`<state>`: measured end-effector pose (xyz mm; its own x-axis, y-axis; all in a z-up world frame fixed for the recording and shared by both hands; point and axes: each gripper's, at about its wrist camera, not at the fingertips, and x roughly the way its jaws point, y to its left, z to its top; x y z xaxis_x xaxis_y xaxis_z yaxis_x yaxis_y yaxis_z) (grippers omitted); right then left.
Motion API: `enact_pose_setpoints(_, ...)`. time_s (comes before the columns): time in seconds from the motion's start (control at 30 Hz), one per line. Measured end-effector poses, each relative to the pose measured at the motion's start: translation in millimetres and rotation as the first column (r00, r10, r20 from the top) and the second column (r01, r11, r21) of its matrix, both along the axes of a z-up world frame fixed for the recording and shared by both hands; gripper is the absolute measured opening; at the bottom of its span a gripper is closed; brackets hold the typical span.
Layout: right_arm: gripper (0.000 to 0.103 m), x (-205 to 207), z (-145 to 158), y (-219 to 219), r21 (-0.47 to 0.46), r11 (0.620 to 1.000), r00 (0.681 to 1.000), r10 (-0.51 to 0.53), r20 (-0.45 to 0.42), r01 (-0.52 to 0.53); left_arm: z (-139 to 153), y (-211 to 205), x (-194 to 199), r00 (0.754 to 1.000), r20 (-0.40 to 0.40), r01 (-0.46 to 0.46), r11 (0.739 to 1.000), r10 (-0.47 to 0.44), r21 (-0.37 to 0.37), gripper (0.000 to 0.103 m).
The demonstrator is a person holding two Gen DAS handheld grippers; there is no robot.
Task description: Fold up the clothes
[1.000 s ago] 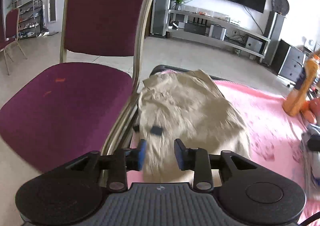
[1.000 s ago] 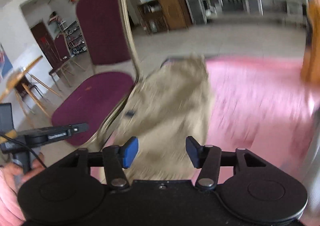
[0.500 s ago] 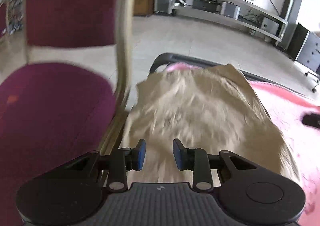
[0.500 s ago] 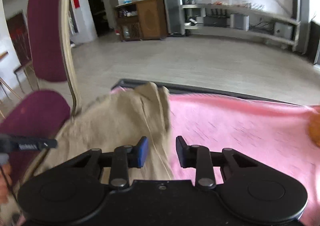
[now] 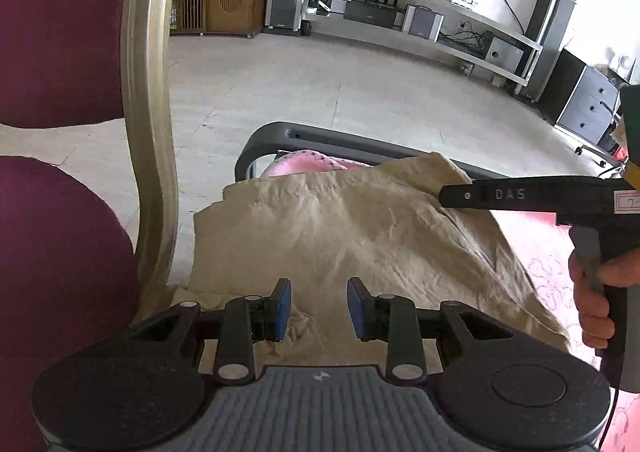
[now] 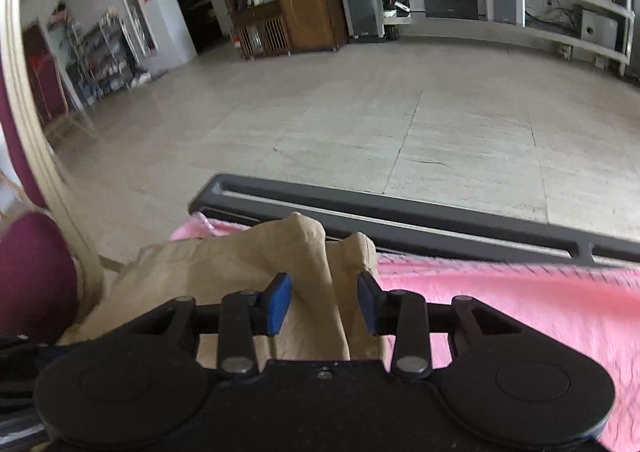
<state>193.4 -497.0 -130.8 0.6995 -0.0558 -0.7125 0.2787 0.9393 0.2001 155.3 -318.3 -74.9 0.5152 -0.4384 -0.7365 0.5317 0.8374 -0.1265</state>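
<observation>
A crumpled khaki garment (image 5: 360,236) lies at the far left end of a table covered with a pink cloth (image 5: 540,252). My left gripper (image 5: 319,308) hovers low over the garment's near part, blue pads apart with only flat fabric under them. My right gripper (image 6: 324,304) is at the garment's (image 6: 224,276) far right corner. A raised fold of khaki runs up between its blue pads, which stand a little apart and show no clear press on it. In the left wrist view one of its black fingers (image 5: 500,194) reaches over that corner, held by a hand (image 5: 592,292).
The table's dark rim (image 6: 400,212) runs just beyond the garment, with tiled floor past it. A maroon chair (image 5: 48,252) with a gold frame (image 5: 148,92) stands tight against the table's left side. A TV shelf and cabinets line the far wall.
Both grippers moved forward and down toward the garment's far end. The right jaws narrowed, and a khaki fold now sits between them. The right gripper came into the left wrist view.
</observation>
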Motion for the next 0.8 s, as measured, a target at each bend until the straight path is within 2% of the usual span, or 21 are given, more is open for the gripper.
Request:
enact_pose_setpoints(0.03, 0.019, -1, 1, 1, 0.004, 1.000, 1.000, 0.013, 0.011, -0.013, 0, 1, 2, 1.000, 0.001, -0.004, 1.000, 0.004, -0.001, 0.030)
enact_pose_setpoints(0.07, 0.001, -4, 4, 3, 0.000, 1.000, 0.999, 0.018, 0.042, -0.018, 0, 3, 3, 1.000, 0.002, -0.008, 1.000, 0.008, -0.002, 0.030)
enact_pose_setpoints(0.13, 0.000, -15, 14, -4, -0.019, 0.999, 0.982, -0.047, 0.181, 0.051, 1, 5, 7, 1.000, 0.009, -0.017, 1.000, 0.017, -0.003, 0.030)
enact_pose_setpoints(0.17, 0.001, -19, 14, -11, 0.016, 0.994, 0.971, -0.106, 0.212, 0.105, 1, 5, 7, 1.000, 0.009, -0.021, 1.000, 0.021, 0.003, 0.030)
enact_pose_setpoints(0.2, 0.002, -19, 10, -17, 0.039, 0.992, 0.977, -0.122, 0.178, 0.117, 0, 5, 7, 1.000, 0.008, -0.024, 1.000, 0.024, 0.009, 0.030)
enact_pose_setpoints(0.27, 0.010, -15, 1, -26, 0.072, 0.991, 0.990, -0.119, 0.075, 0.113, -7, 1, 6, 1.000, 0.003, -0.021, 0.999, 0.021, 0.040, 0.030)
enact_pose_setpoints(0.3, 0.024, -16, -1, -27, 0.068, 0.991, 0.992, -0.117, 0.048, 0.114, -10, 0, 5, 1.000, 0.002, -0.021, 0.998, 0.021, 0.059, 0.030)
enact_pose_setpoints(0.33, 0.034, -21, 1, -28, 0.063, 0.991, 0.991, -0.119, 0.058, 0.116, -12, -1, 4, 1.000, 0.005, -0.023, 0.997, 0.023, 0.067, 0.030)
enact_pose_setpoints(0.37, 0.055, -27, 4, -30, 0.070, 0.989, 0.987, -0.135, 0.086, 0.129, -14, -2, 3, 1.000, 0.009, -0.025, 0.997, 0.024, 0.075, 0.030)
enact_pose_setpoints(0.4, 0.068, -34, 8, -34, 0.080, 0.986, 0.981, -0.154, 0.117, 0.146, -14, -3, 2, 1.000, 0.016, -0.023, 0.996, 0.022, 0.083, 0.031)
enact_pose_setpoints(0.43, 0.068, -38, 8, -39, 0.112, 0.981, 0.978, -0.170, 0.116, 0.157, -13, -4, 1, 1.000, 0.022, -0.022, 0.996, 0.020, 0.091, 0.031)
enact_pose_setpoints(0.47, 0.066, -40, 7, -46, 0.150, 0.974, 0.977, -0.184, 0.105, 0.168, -13, -4, 0, 0.999, 0.022, -0.025, 0.995, 0.023, 0.092, 0.031)
enact_pose_setpoints(0.53, 0.043, -40, 0, -54, 0.221, 0.962, 0.982, -0.181, 0.059, 0.164, -13, -4, 1, 0.999, 0.019, -0.030, 0.996, 0.028, 0.087, 0.031)
enact_pose_setpoints(0.57, 0.027, -39, -5, -58, 0.257, 0.954, 0.985, -0.170, 0.033, 0.156, -12, -3, 2, 0.999, 0.020, -0.028, 0.996, 0.026, 0.087, 0.031)
enact_pose_setpoints(0.67, 0.026, -36, -16, -59, 0.294, 0.945, 0.989, -0.147, -0.005, 0.142, -12, -2, 3, 0.999, 0.022, -0.026, 0.996, 0.024, 0.084, 0.031)
enact_pose_setpoints(0.7, 0.031, -34, -17, -58, 0.290, 0.947, 0.989, -0.146, 0.003, 0.139, -12, -2, 3, 0.999, 0.024, -0.025, 0.996, 0.024, 0.085, 0.031)
enact_pose_setpoints(0.73, 0.041, -33, -16, -54, 0.271, 0.953, 0.990, -0.142, 0.009, 0.135, -13, -3, 2, 0.999, 0.029, -0.024, 0.996, 0.021, 0.087, 0.031)
enact_pose_setpoints(0.77, 0.044, -32, -14, -50, 0.247, 0.960, 0.990, -0.138, 0.014, 0.130, -13, -3, 2, 0.999, 0.034, -0.022, 0.996, 0.019, 0.088, 0.031)
enact_pose_setpoints(0.8, 0.021, -31, -13, -45, 0.224, 0.967, 0.991, -0.133, 0.020, 0.125, -13, -4, 1, 0.999, 0.039, -0.020, 0.996, 0.016, 0.090, 0.031)
